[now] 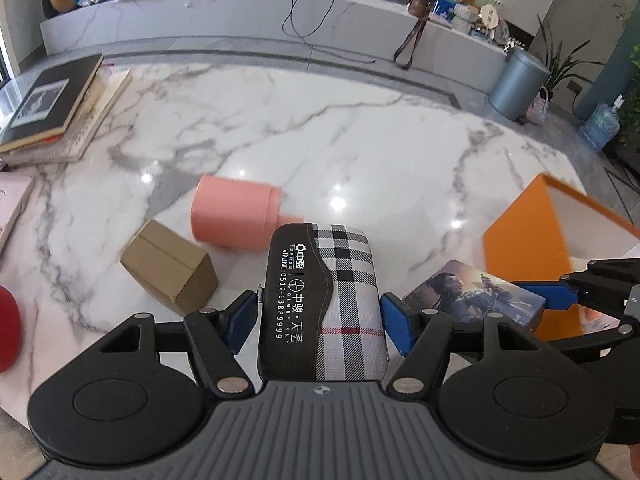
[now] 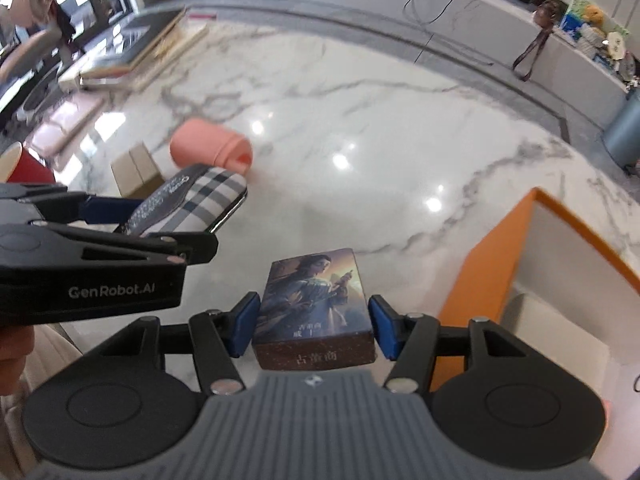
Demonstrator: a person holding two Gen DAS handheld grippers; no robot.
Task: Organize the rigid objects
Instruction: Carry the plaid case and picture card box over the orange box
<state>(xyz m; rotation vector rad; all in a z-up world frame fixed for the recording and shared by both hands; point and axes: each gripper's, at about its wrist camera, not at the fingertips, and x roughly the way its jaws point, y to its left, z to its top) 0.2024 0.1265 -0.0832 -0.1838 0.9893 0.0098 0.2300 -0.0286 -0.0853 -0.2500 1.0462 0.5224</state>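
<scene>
My left gripper [image 1: 320,316] is shut on a plaid and black case [image 1: 324,304] and holds it above the marble table [image 1: 360,140]. The case also shows in the right wrist view [image 2: 192,200], held by the left gripper [image 2: 120,210]. My right gripper [image 2: 314,326] is shut on a small picture box [image 2: 314,308] with a painted figure on its lid; the box also shows in the left wrist view [image 1: 476,296]. An open orange box [image 2: 560,280] stands to the right, also in the left wrist view [image 1: 532,232].
A pink canister [image 1: 240,216] lies on its side mid-table beside a small cardboard box [image 1: 170,268]. A red cup [image 2: 24,166] is at the left edge. Stacked books [image 1: 56,108] lie at the far left. A grey bin [image 1: 516,84] stands on the floor beyond.
</scene>
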